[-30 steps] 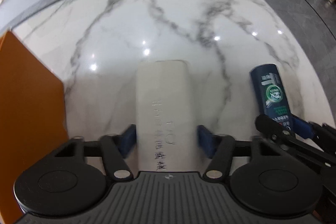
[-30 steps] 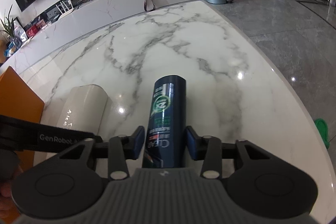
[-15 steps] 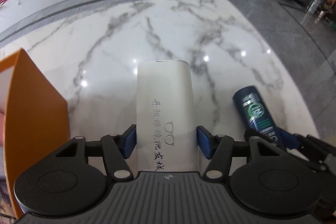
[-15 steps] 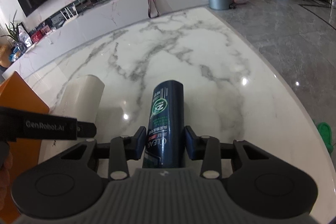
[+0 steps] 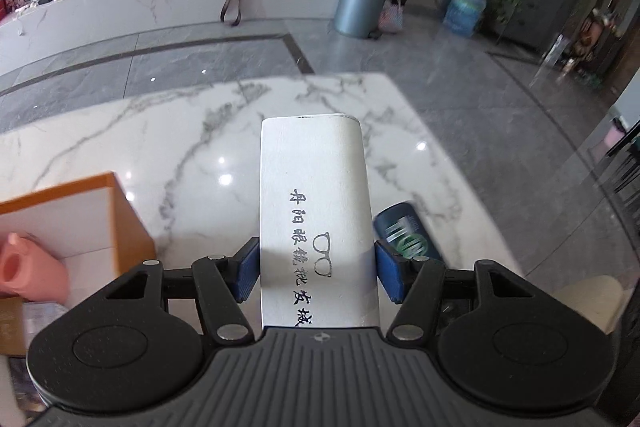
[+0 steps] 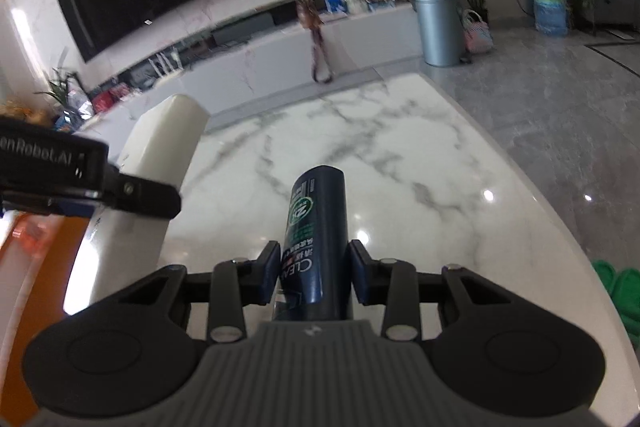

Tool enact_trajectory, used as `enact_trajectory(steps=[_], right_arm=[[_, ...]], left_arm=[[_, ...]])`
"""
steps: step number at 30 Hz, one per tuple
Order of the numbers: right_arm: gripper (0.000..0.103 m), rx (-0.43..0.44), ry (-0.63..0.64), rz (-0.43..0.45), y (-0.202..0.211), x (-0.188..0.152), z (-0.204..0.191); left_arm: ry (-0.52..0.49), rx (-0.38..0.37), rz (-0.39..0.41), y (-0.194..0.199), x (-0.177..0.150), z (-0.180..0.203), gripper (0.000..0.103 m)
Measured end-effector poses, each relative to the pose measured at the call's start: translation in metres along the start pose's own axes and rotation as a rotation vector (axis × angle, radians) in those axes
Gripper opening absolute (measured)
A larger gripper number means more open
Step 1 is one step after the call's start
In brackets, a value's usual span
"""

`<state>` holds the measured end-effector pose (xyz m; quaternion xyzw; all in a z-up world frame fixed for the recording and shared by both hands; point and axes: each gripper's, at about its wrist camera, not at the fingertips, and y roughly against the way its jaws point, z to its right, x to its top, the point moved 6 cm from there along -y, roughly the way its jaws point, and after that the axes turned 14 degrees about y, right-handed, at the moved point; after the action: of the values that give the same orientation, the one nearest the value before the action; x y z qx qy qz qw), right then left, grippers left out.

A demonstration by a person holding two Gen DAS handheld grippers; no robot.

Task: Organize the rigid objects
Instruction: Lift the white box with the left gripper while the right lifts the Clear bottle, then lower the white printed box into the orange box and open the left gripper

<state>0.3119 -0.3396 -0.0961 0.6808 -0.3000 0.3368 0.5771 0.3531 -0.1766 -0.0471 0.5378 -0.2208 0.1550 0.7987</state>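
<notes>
My left gripper (image 5: 316, 277) is shut on a white glasses case (image 5: 314, 211) with black Chinese lettering and holds it raised above the marble table (image 5: 160, 147). The case also shows in the right wrist view (image 6: 160, 155), with the left gripper's finger across it. My right gripper (image 6: 314, 277) is shut on a dark blue Clear bottle (image 6: 316, 223) and holds it above the table (image 6: 420, 187). The bottle's end shows in the left wrist view (image 5: 406, 233). An orange box (image 5: 80, 223) with a white inside stands at the left.
A pink bottle (image 5: 28, 271) lies inside the orange box. The table's rounded edge (image 6: 560, 227) runs on the right, with grey floor beyond. Green slippers (image 6: 620, 291) lie on the floor at the right. A grey bin (image 6: 440, 27) stands far off.
Both grippers have lifted and tilted up with their objects. The views now show more of the room, and the inside of the orange box has come into sight.
</notes>
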Motion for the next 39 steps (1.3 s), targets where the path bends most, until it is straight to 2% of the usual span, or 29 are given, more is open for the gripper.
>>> enact_trajectory(steps=[5,12,16,19,24,30,35,39], right_arm=[[0.037,0.099,0.041,0.031,0.028,0.018,-0.049],[0.037,0.222,0.109,0.072,0.056,0.048,-0.120],[0.036,0.275,0.169,0.060,0.060,0.053,-0.158],[0.036,0.306,0.197,0.021,0.057,0.055,-0.182],[0.036,0.347,0.192,-0.047,0.040,0.060,-0.210],[0.036,0.299,0.145,-0.099,0.012,0.065,-0.213],[0.036,0.246,0.157,-0.070,-0.002,0.074,-0.210],[0.036,0.237,0.177,-0.089,-0.017,0.078,-0.209]], left_arm=[[0.038,-0.019,0.026,0.048,0.005,-0.021,0.069],[0.079,0.027,0.038,0.096,0.005,-0.076,0.069],[0.105,0.064,0.017,0.110,0.001,-0.114,0.069],[0.164,0.080,-0.010,0.114,-0.003,-0.145,0.069],[0.246,0.062,-0.064,0.096,-0.010,-0.181,0.069],[0.310,-0.002,-0.113,0.065,-0.015,-0.197,0.069],[0.334,-0.019,-0.166,0.029,-0.013,-0.202,0.069],[0.346,-0.012,-0.200,0.002,-0.012,-0.206,0.069]])
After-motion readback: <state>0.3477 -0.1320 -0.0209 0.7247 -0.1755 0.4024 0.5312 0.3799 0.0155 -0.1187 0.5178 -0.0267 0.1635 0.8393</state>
